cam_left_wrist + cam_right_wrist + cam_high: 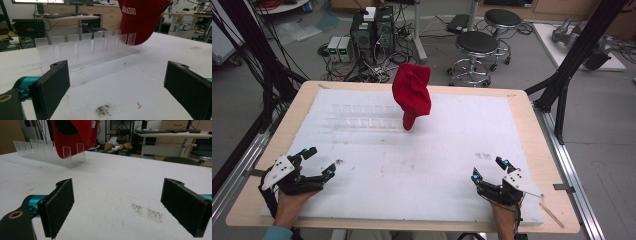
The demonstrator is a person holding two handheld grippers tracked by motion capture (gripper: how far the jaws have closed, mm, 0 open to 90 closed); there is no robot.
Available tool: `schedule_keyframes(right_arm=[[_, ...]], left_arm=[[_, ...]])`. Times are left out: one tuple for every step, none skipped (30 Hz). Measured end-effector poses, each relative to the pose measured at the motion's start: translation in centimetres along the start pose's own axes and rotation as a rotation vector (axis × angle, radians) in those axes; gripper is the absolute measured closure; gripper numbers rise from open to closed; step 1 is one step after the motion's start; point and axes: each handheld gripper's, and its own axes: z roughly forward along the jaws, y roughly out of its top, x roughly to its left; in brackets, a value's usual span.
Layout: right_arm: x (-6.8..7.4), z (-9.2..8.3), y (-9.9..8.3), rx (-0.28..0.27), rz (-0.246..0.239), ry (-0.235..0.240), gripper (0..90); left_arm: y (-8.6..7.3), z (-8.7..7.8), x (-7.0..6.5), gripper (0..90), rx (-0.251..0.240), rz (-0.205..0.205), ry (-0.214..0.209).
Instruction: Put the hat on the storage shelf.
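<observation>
A red cloth cap [412,95] stands on end at the right end of a clear plastic rack with slots [362,116], its long side up and down. The left gripper [319,162] and right gripper [488,169] rest wide open on the white table [422,170].

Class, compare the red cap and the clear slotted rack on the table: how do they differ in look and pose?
The red cap is opaque cloth with white lettering; the clear slotted rack is see-through, stiff and plain. The cap stands tall, propped on the rack's right end in the high view; the rack lies long and low on the white table cover. Both are untouched: the grippers are open and apart from them.
</observation>
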Motion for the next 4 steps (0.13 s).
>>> schedule_keyframes(right_arm=[[0.03,-0.06,-0.02,-0.005,0.002,-0.001,10.5],[-0.03,-0.08,-0.05,-0.018,-0.007,-0.004,10.4],[0.00,-0.17,-0.08,-0.018,0.001,0.000,10.4],[-0.02,-0.19,-0.09,-0.023,0.004,0.002,10.5]], left_arm=[[0.01,0.02,0.00,6.9,0.000,-0.002,0.002],[0.00,0.03,0.01,6.9,0.001,-0.004,0.005],[0.00,0.02,0.01,6.9,0.000,-0.007,0.006],[0.00,0.01,0.02,6.9,0.000,-0.007,0.007]])
